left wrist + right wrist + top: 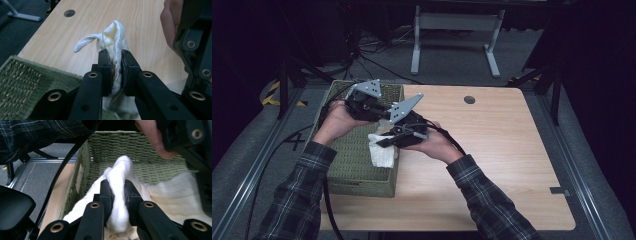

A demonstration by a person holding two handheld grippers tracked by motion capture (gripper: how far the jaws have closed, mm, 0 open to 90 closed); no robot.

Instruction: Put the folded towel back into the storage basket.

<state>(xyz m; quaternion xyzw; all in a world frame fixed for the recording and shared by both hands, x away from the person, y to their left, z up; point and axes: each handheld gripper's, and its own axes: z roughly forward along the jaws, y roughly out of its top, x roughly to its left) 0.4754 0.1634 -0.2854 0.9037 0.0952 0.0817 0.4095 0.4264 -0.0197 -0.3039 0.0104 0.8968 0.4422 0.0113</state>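
Towel [382, 150] pinched in both grippers: left gripper [115, 67] clamps a fold with a loop poking past its fingers [103, 65], right gripper [117, 195] clamps another bunch. It hangs over the green basket [357, 170] at the table [492, 165] edge. Risk: grips are shallow, so pulling apart could slip a fold free, or the cloth snags on the weave.

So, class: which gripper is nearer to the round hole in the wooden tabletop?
The right gripper. It hangs over the woven green basket's right rim, on the round hole's side; the left gripper sits further left, over the basket.
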